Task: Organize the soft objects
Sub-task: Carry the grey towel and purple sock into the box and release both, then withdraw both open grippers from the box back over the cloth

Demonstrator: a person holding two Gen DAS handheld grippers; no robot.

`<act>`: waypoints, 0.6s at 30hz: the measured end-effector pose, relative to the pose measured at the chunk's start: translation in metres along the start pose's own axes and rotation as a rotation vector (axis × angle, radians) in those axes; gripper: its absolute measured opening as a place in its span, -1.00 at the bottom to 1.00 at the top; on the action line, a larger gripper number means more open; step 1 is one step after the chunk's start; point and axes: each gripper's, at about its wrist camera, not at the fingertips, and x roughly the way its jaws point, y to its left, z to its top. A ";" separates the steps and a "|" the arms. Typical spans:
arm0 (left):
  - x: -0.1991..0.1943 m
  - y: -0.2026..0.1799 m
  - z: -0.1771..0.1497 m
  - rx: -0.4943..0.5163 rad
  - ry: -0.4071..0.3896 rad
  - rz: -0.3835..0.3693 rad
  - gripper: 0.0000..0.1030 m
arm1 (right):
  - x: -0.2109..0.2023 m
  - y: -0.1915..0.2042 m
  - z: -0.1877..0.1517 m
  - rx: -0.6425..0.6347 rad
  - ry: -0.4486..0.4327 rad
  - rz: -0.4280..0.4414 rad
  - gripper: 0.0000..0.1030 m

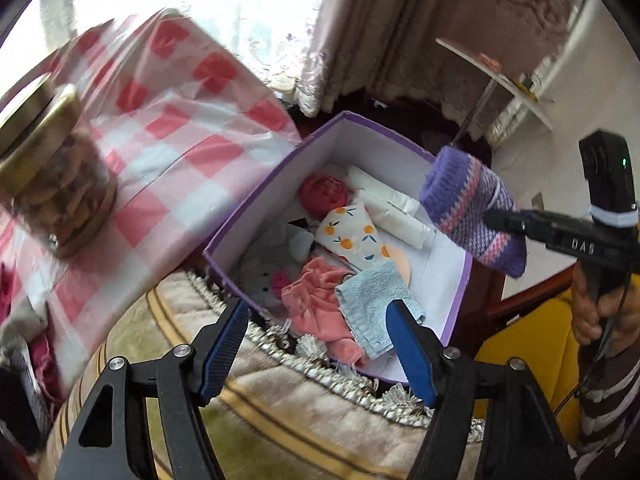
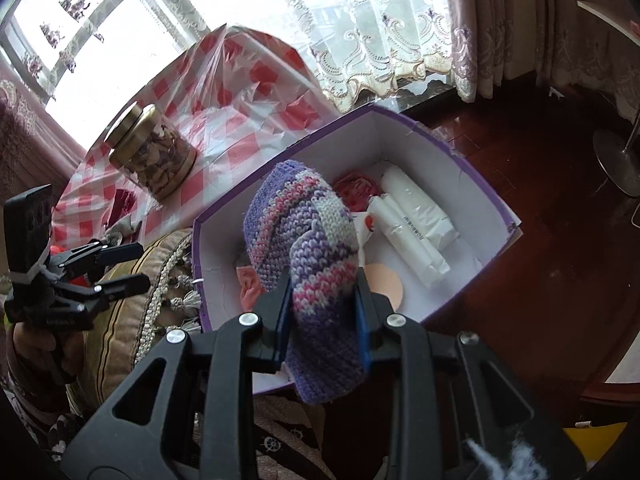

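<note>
Lettering on the white packs (image 2: 416, 220) is illegible inside the purple box (image 1: 256, 216), above which the right gripper (image 2: 322, 316) clamps a knitted sock (image 2: 304, 232), left gripper (image 1: 318, 348) spread empty.

My right gripper (image 2: 322, 312) has its jaws pressed in from both sides on the purple knitted sock (image 2: 308, 248), which bulges out above and below the blue pads (image 2: 362, 320). In the left wrist view my right hand (image 1: 604, 312) is wrapped around the gripper's black handle, with a striped sleeve below it. My left gripper (image 1: 320, 344) has its jaws spread wide, nothing between the blue pads. From the right wrist view the left gripper shows at the left edge, its two fingers apart.
</note>
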 end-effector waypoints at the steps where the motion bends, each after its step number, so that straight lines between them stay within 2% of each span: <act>1: -0.005 0.011 -0.006 -0.050 -0.015 -0.007 0.40 | 0.004 0.005 0.000 -0.008 0.019 0.018 -0.39; 4: -0.016 0.039 -0.018 -0.172 -0.054 -0.026 0.40 | 0.018 0.018 -0.004 -0.023 0.057 0.053 -0.39; 7: -0.025 0.054 -0.027 -0.226 -0.085 -0.022 0.40 | 0.038 0.028 -0.007 -0.004 0.107 0.095 -0.39; 11: -0.031 0.059 -0.033 -0.244 -0.110 -0.032 0.40 | 0.081 0.037 -0.019 0.026 0.213 0.127 -0.33; 14: -0.032 0.059 -0.035 -0.244 -0.119 -0.038 0.40 | 0.113 0.039 -0.033 0.039 0.346 0.083 -0.10; 18: -0.036 0.065 -0.039 -0.259 -0.133 -0.038 0.40 | 0.110 0.042 -0.042 -0.013 0.369 0.084 0.06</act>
